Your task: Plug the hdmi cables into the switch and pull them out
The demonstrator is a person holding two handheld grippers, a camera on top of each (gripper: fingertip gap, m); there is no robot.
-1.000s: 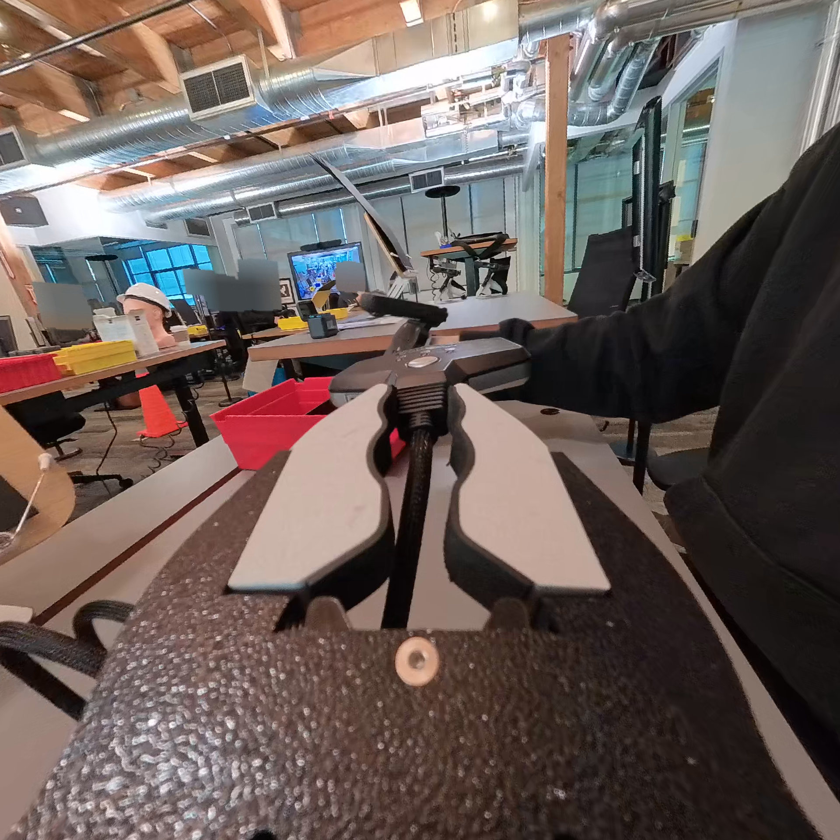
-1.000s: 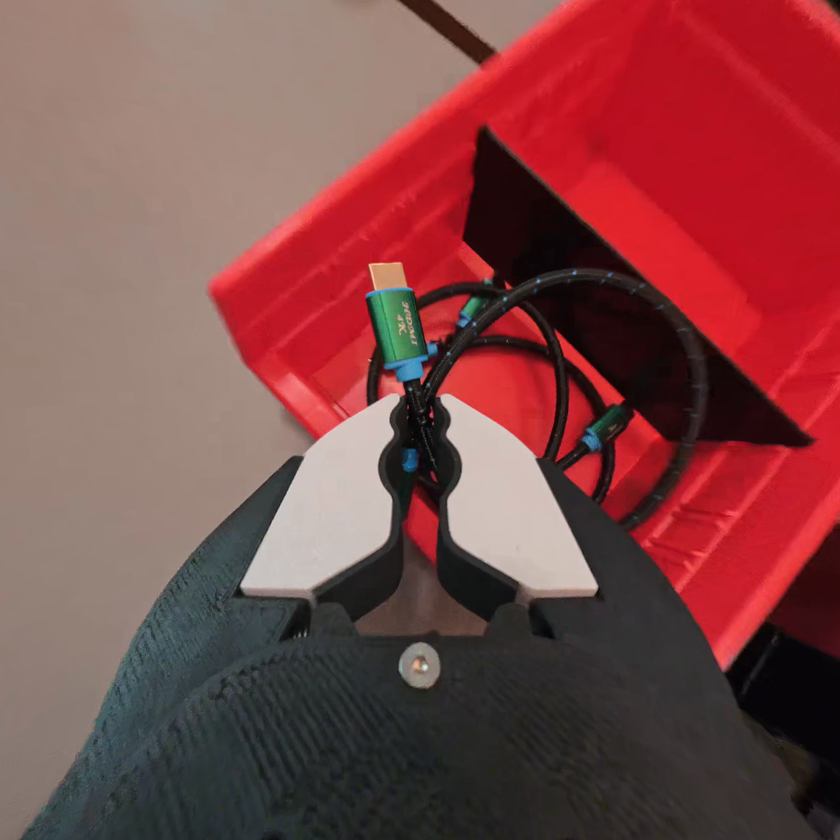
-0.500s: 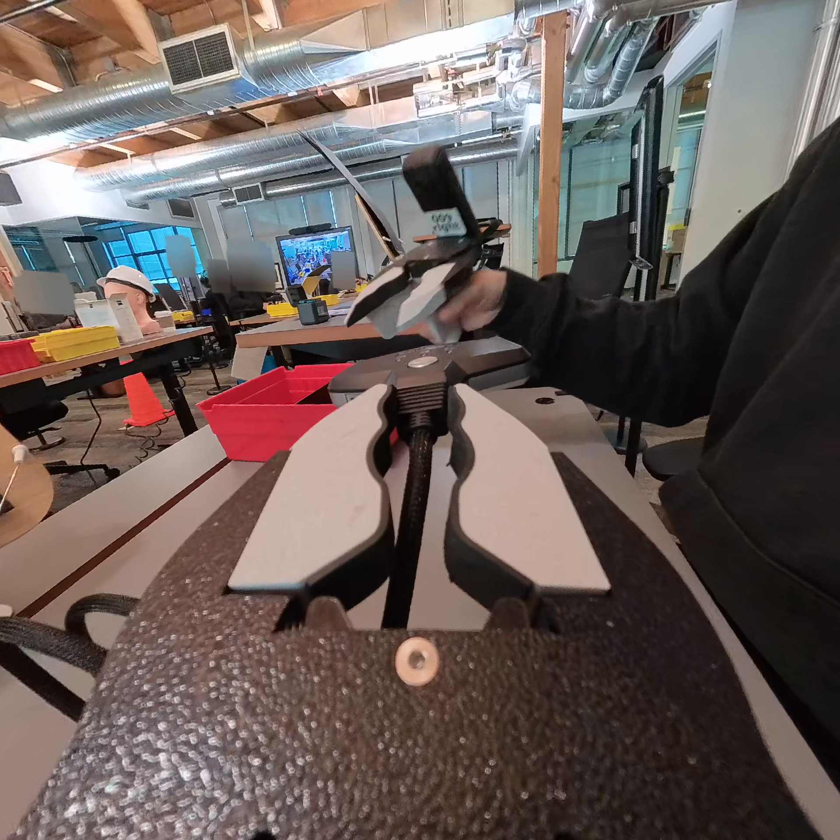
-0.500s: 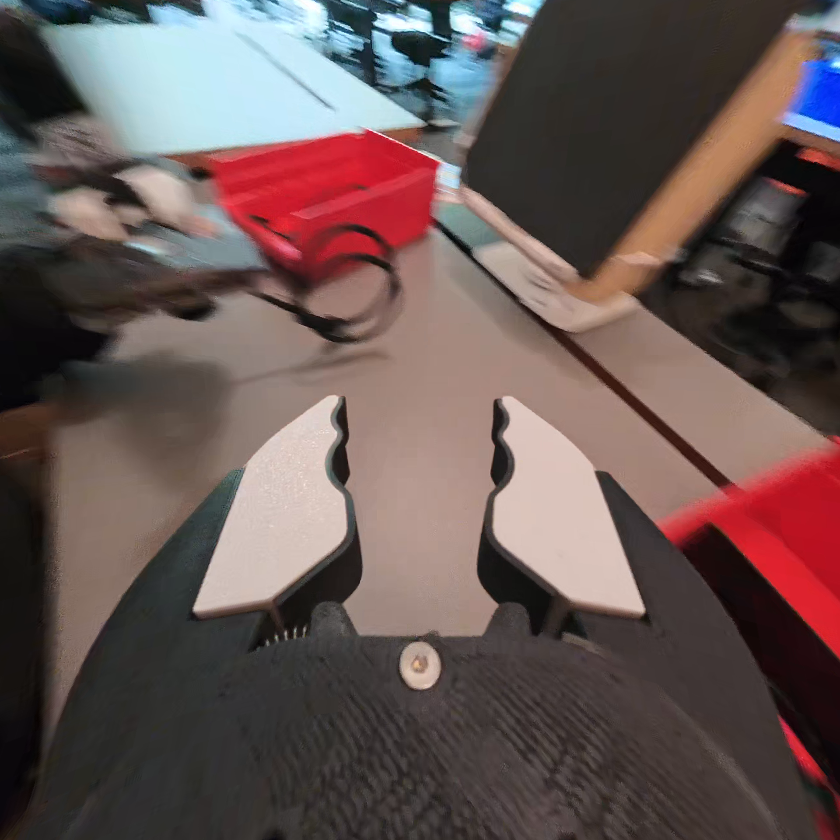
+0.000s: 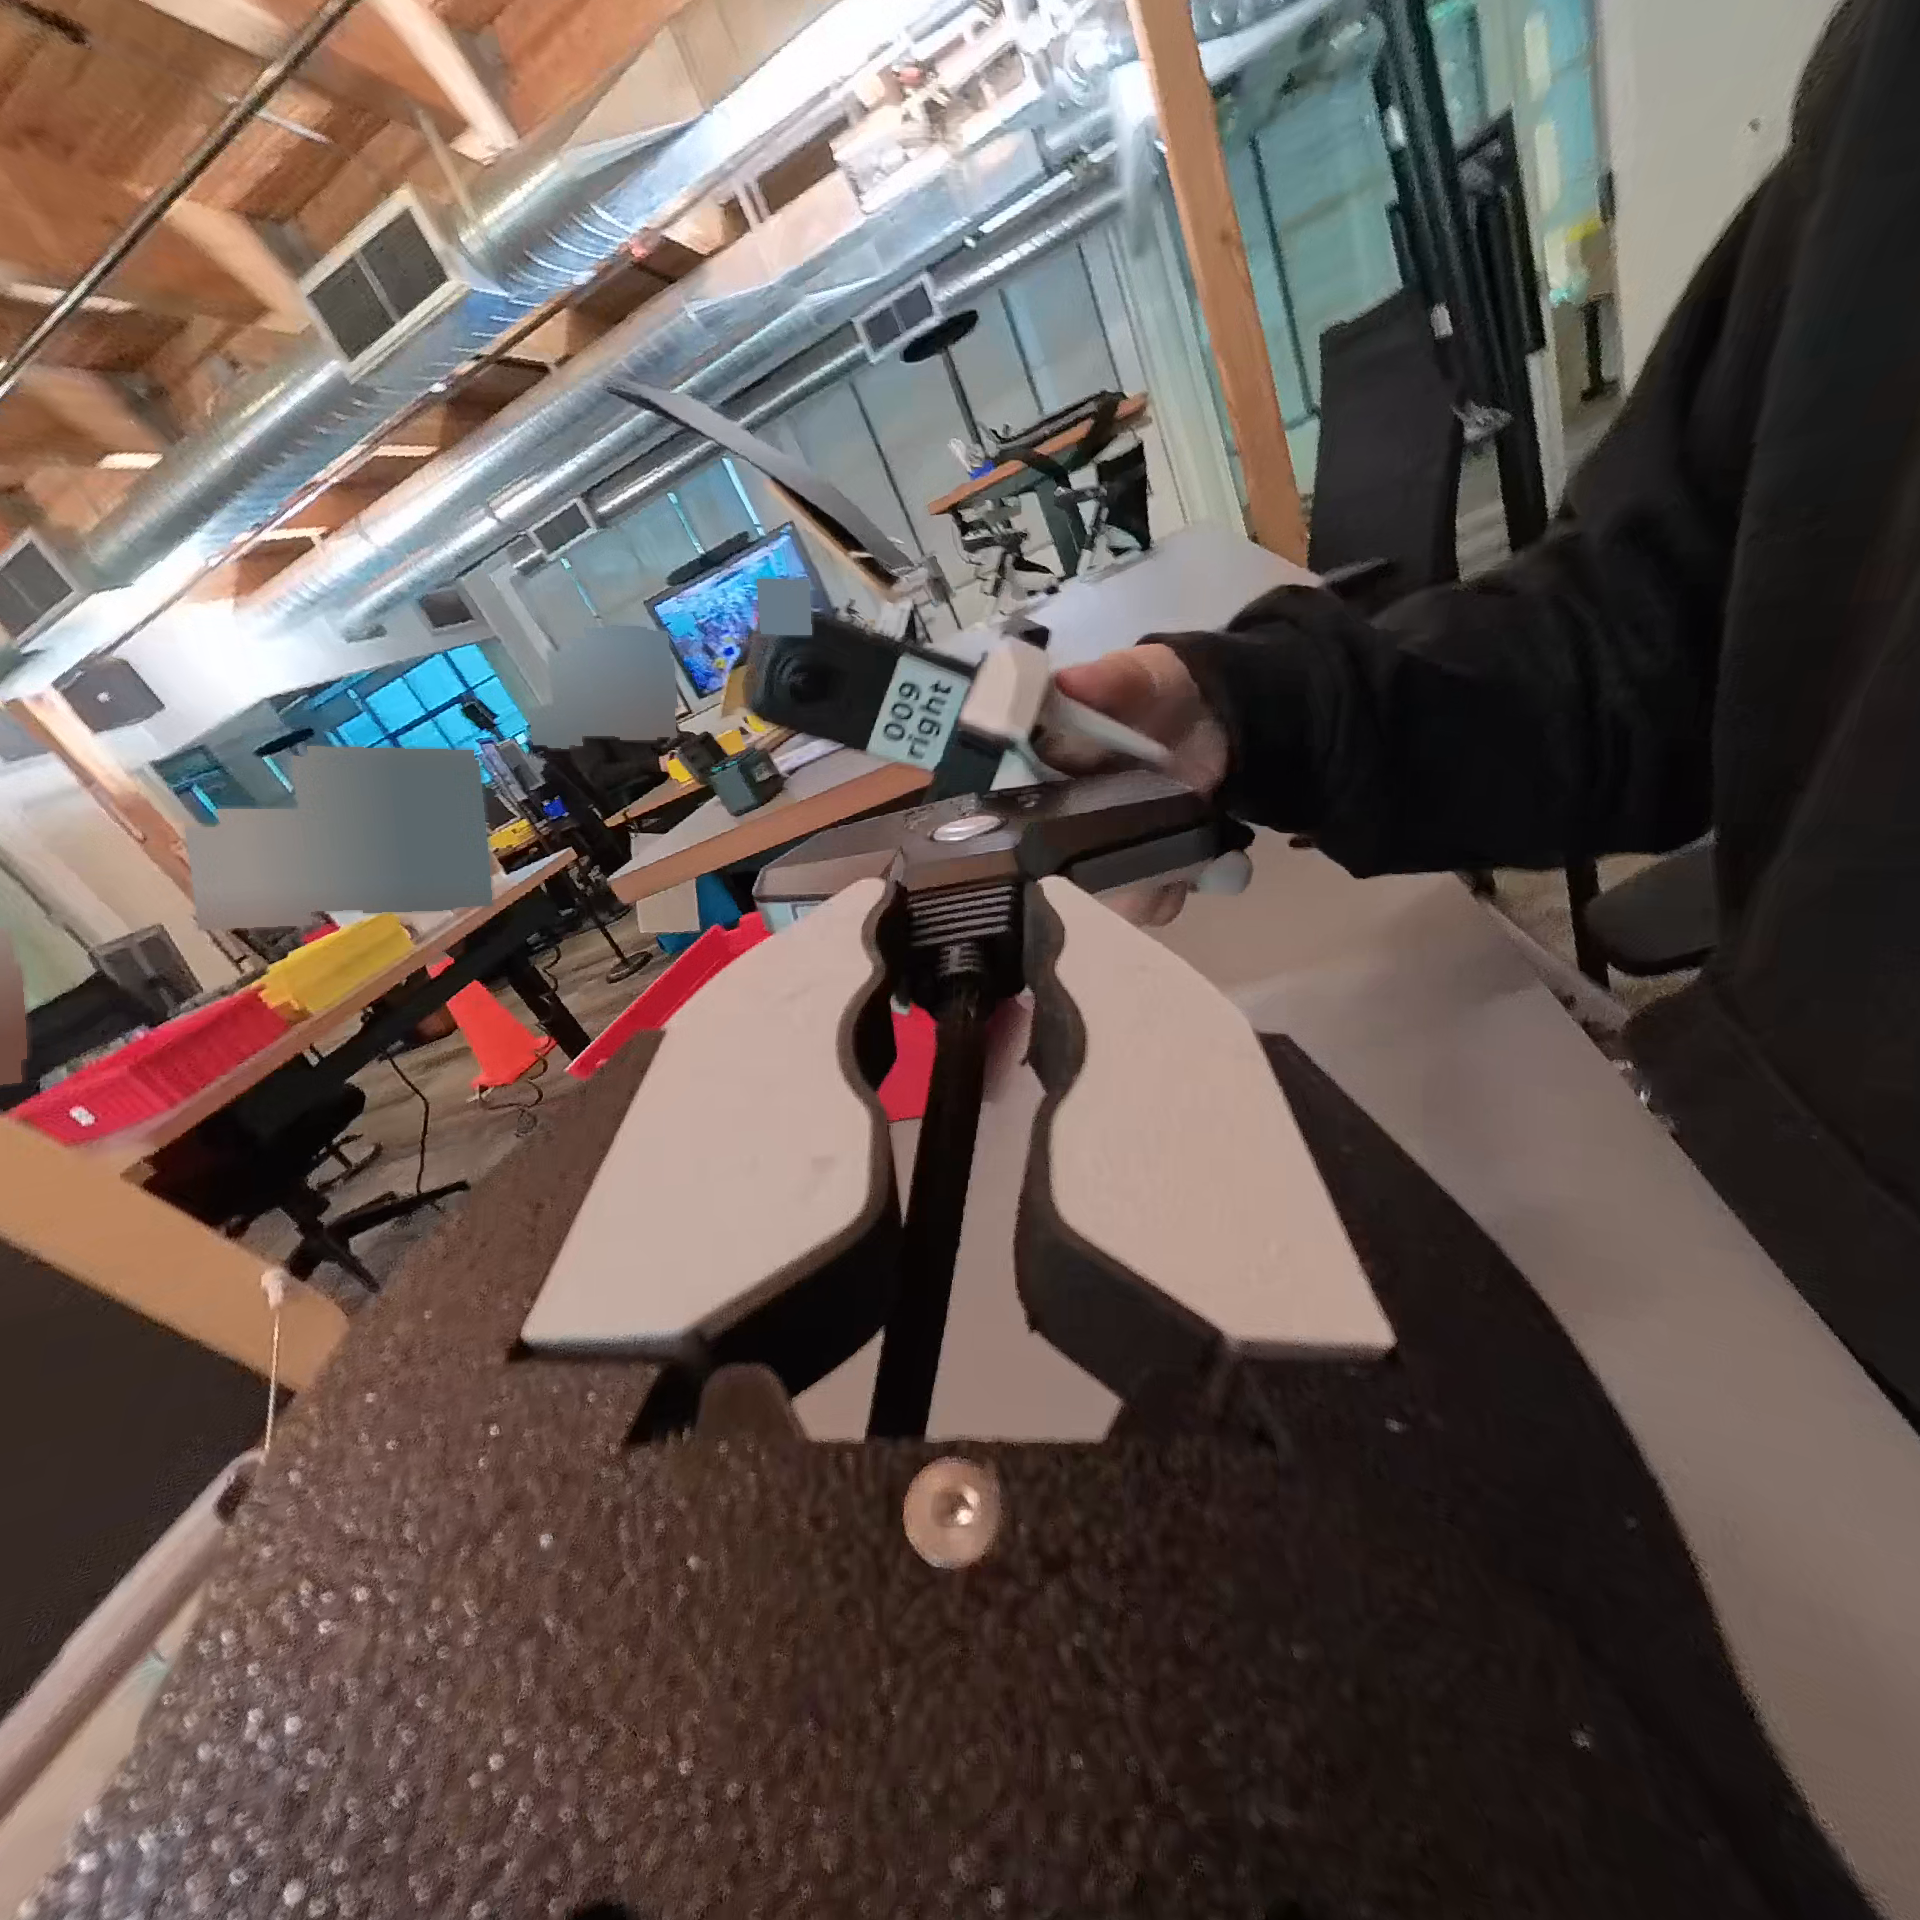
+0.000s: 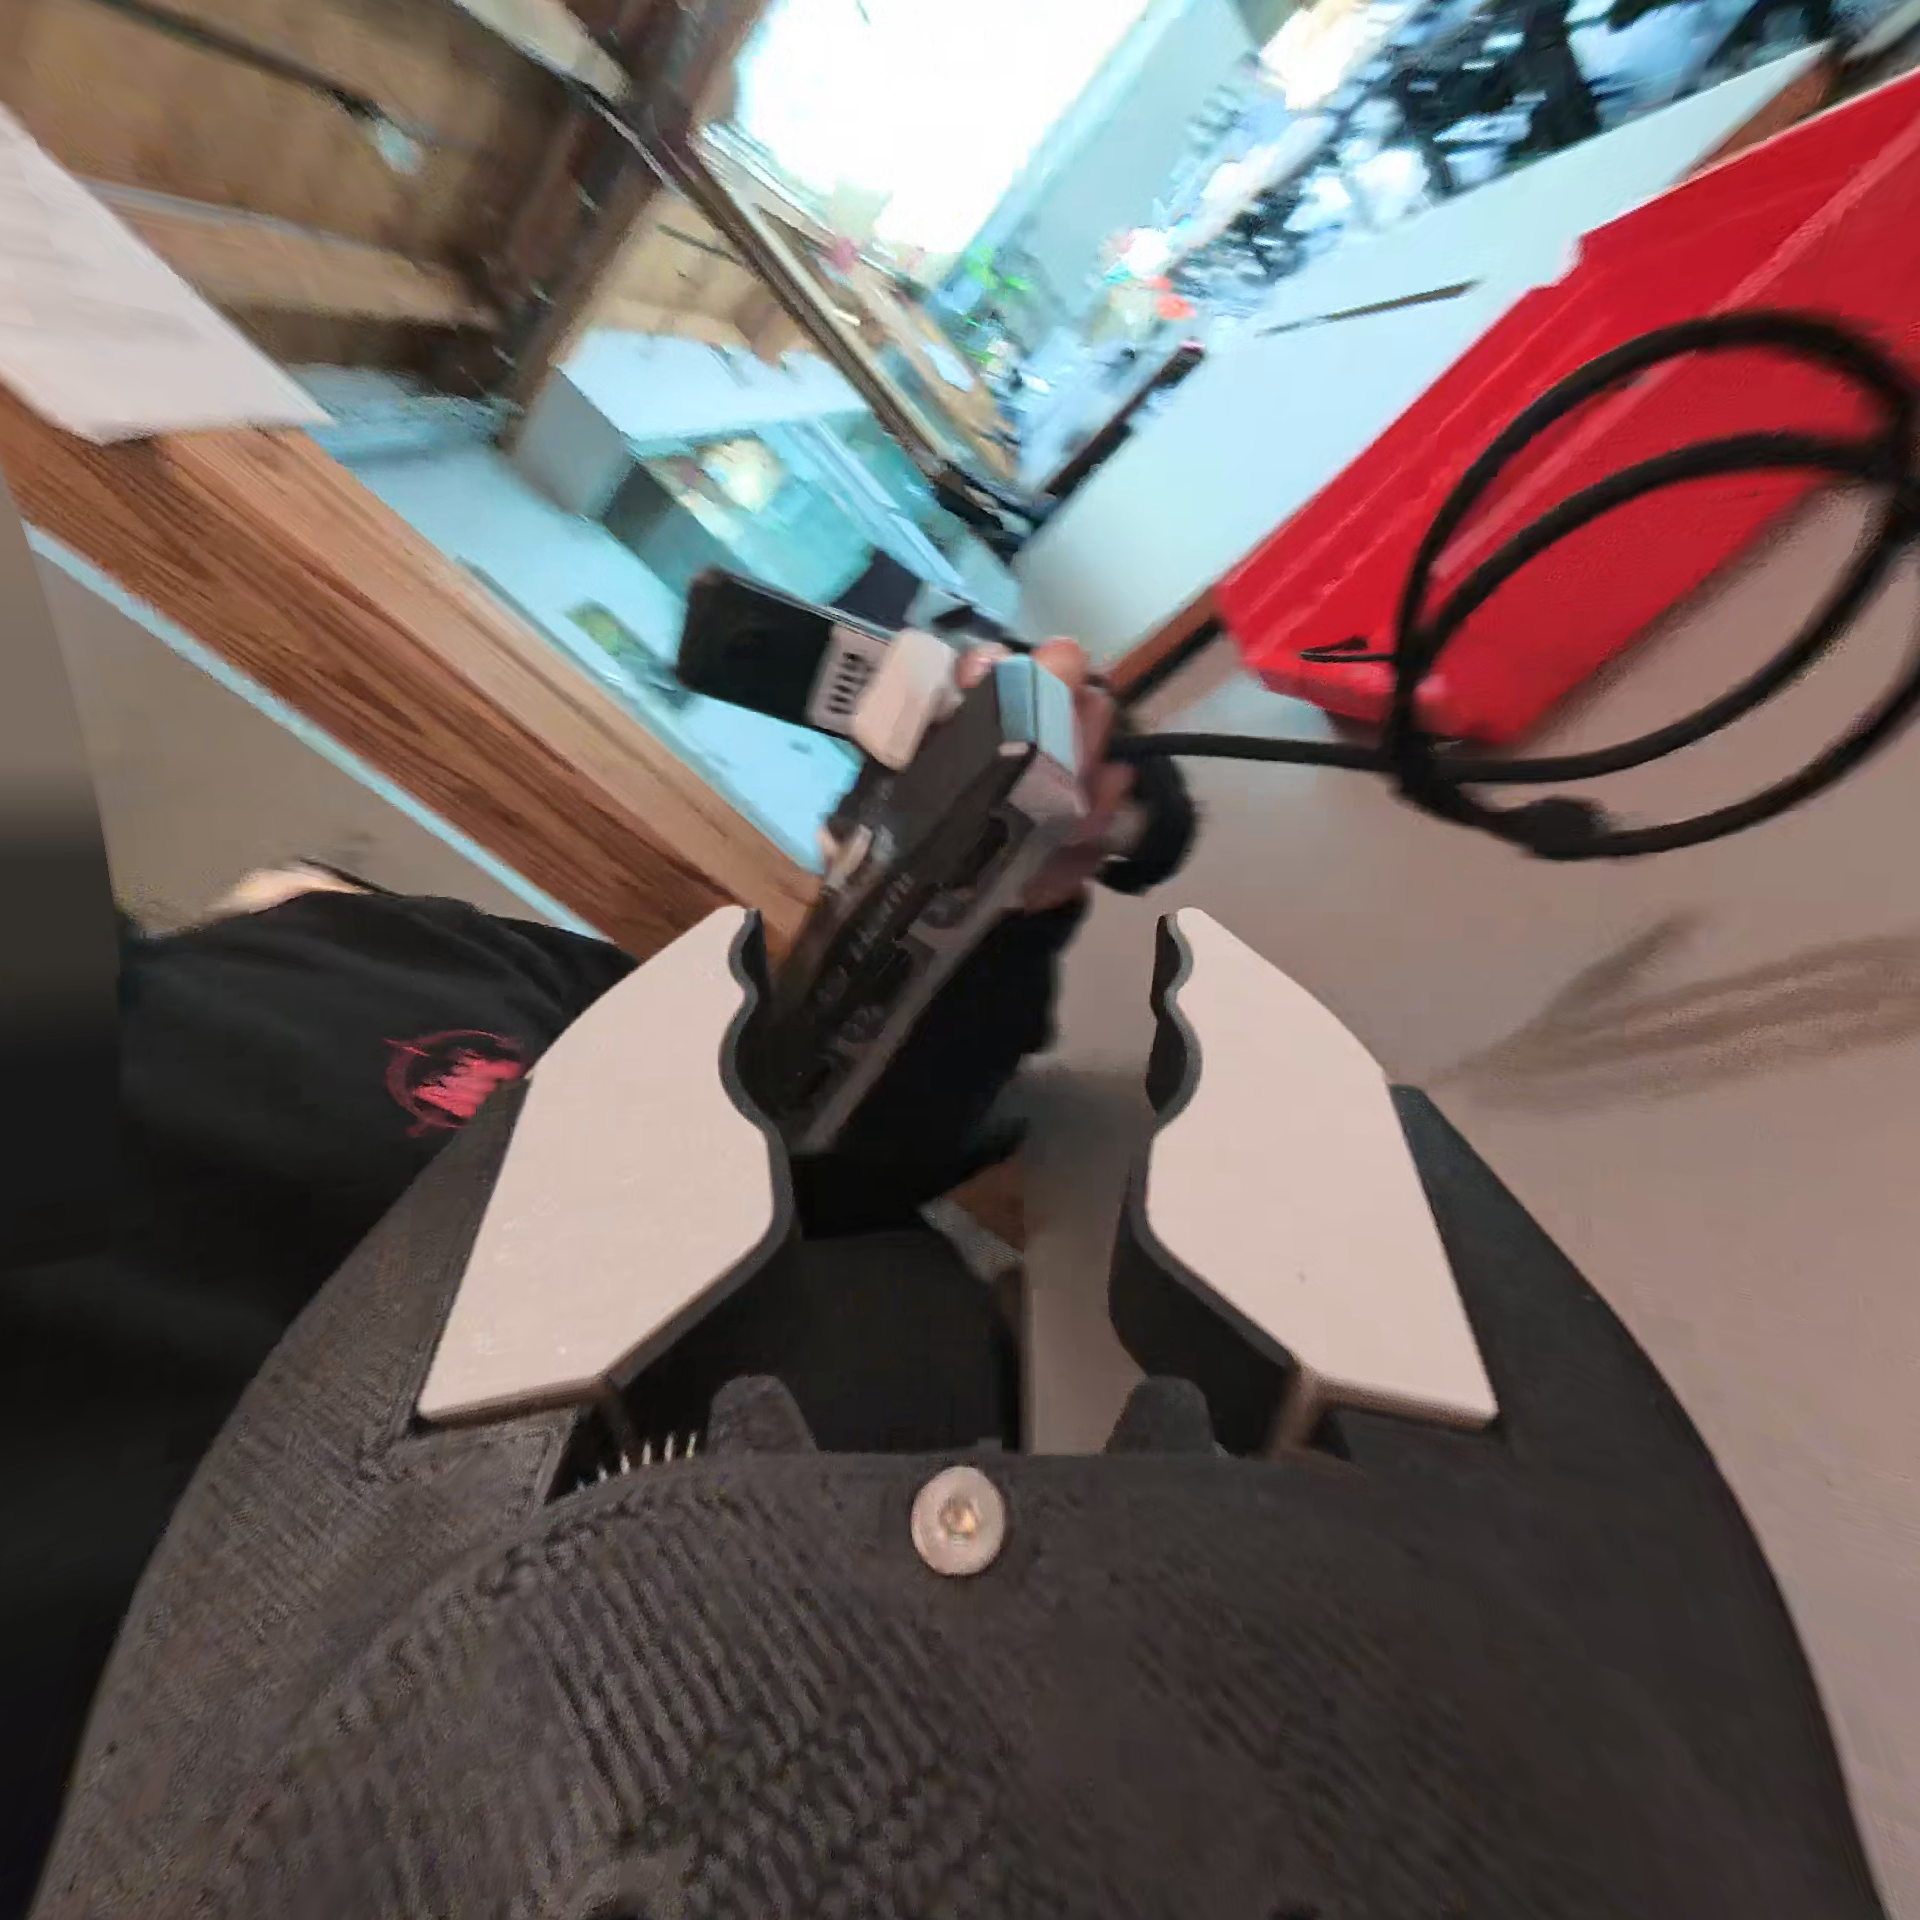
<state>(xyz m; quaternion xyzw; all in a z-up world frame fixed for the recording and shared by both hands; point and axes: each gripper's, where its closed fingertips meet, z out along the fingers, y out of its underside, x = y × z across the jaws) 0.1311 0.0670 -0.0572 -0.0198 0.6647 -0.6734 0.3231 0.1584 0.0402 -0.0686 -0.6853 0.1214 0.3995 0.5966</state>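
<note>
1. A grey table [image 5: 1403, 1039] stands in an open office with wood beams and silver ducts.
2. One red bin [image 6: 1621, 436] sits at upper right, behind cable loops [image 6: 1662, 582].
3. The left gripper [image 5: 956, 935] clenches one black HDMI cable [image 5: 940, 1195], plugged into the switch [image 5: 997, 847].
4. The right gripper [image 6: 956, 987] gapes; the blurred switch seems to touch one finger.
</note>
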